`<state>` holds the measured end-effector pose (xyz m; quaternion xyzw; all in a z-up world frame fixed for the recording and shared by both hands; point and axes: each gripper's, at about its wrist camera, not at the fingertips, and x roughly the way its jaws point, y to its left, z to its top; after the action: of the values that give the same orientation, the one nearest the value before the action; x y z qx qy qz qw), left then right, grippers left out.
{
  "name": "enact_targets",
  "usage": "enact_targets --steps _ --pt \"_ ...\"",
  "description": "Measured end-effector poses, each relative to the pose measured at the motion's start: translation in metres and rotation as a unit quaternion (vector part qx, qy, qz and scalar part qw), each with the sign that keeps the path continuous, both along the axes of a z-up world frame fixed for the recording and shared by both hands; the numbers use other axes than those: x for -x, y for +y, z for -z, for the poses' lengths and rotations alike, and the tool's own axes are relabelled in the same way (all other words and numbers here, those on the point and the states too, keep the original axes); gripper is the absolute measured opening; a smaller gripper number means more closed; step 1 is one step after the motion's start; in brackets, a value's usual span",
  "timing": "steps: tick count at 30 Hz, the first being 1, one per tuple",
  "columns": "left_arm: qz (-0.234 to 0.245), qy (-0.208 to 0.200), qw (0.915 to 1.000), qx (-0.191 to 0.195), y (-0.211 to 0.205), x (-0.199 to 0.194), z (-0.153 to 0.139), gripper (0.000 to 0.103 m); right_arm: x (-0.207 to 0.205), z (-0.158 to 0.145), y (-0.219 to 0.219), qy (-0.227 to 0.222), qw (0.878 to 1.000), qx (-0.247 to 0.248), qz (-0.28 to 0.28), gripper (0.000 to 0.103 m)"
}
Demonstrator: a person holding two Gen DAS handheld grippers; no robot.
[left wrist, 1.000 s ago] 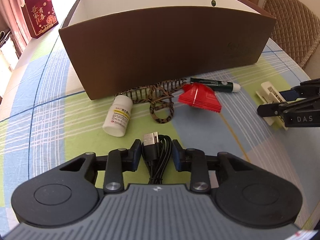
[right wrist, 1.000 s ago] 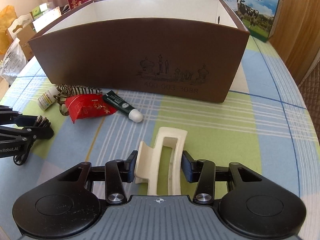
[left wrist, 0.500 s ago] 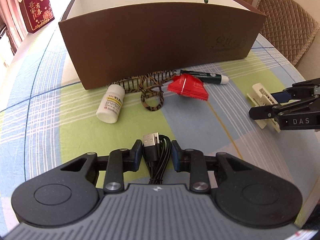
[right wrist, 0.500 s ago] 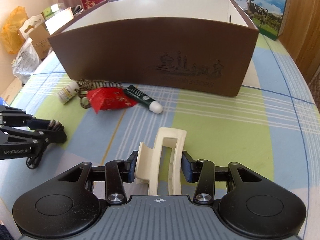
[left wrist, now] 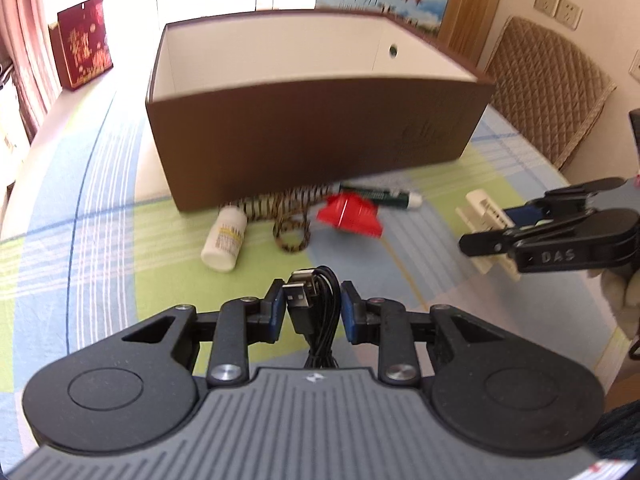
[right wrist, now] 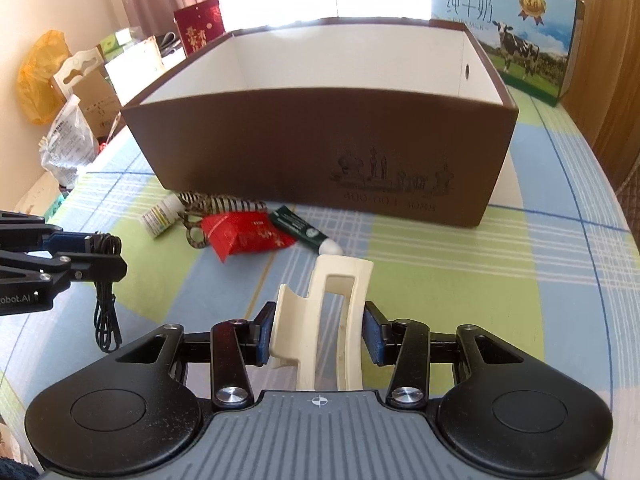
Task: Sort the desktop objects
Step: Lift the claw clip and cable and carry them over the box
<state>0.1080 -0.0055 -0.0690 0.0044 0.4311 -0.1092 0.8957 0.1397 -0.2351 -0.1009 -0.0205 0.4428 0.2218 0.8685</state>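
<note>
My left gripper point(left wrist: 312, 308) is shut on a coiled black USB cable point(left wrist: 316, 312) and holds it above the table; the cable hangs from it in the right wrist view point(right wrist: 105, 312). My right gripper point(right wrist: 318, 332) is shut on a cream hair claw clip point(right wrist: 328, 320), also seen at right in the left wrist view point(left wrist: 486, 220). The open brown box point(left wrist: 316, 148) with a white inside stands ahead. Before its front wall lie a white pill bottle point(left wrist: 224, 238), a striped hair band point(left wrist: 290, 216), a red packet point(left wrist: 350, 216) and a green tube point(left wrist: 380, 196).
A milk carton box point(right wrist: 508, 36) stands behind the brown box. A red gift bag point(left wrist: 84, 40) sits at the far left. A quilted chair point(left wrist: 548, 88) stands at the right. Bags and cartons point(right wrist: 68, 92) crowd the table's left side.
Both grippers have lifted with their loads and drawn back, so the box's open inside now shows. The objects on the table have not moved.
</note>
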Motion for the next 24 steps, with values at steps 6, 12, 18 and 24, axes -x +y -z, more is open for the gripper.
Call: enact_targets --steps 6,12,18,24 --pt "0.006 -0.023 0.9997 0.008 -0.005 0.003 -0.016 0.024 0.002 -0.005 -0.003 -0.006 1.000 -0.002 0.002 0.042" --pt "0.011 -0.041 0.9990 0.015 -0.008 0.006 -0.029 0.024 0.003 -0.012 -0.006 -0.014 1.000 -0.007 0.002 0.042" --pt "0.012 -0.056 0.9981 0.022 -0.010 0.007 -0.041 0.024 0.002 -0.026 -0.009 -0.030 0.999 -0.020 -0.001 0.042" --pt "0.009 -0.074 0.9967 0.031 -0.011 0.005 -0.054 0.024 -0.003 -0.041 -0.009 -0.047 0.998 -0.028 -0.006 0.042"
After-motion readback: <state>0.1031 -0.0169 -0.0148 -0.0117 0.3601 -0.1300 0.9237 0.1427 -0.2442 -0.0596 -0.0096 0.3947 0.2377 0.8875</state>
